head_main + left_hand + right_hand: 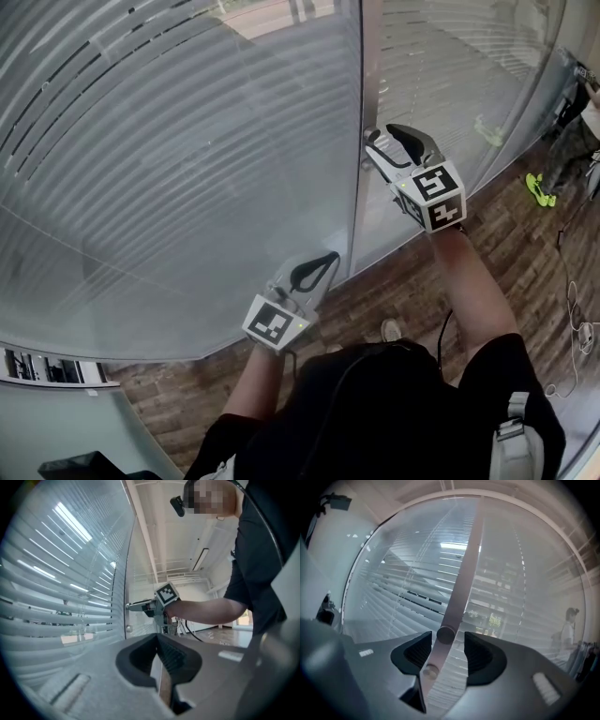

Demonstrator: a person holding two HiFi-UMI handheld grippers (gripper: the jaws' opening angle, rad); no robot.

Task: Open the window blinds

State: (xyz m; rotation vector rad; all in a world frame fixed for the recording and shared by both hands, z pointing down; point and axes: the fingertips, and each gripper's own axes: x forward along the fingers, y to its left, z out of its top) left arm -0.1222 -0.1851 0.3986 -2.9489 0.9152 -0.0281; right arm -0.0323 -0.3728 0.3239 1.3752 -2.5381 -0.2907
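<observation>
Horizontal slatted blinds (169,141) hang behind the glass on both sides of a grey upright window frame (361,94). A small round knob (446,634) sticks out of that frame, with a second knob (429,670) just below it. My right gripper (380,136) points level at the frame, and its open jaws stand on either side of the upper knob without pressing on it. In the left gripper view the right gripper (136,605) meets the knob (127,605) at the frame. My left gripper (330,260) is lower, near the glass, shut and holding nothing.
A wooden floor (487,244) runs along the foot of the window. A bright green object (536,187) and cables (572,309) lie on it at the right. Another person (568,625) stands far to the right.
</observation>
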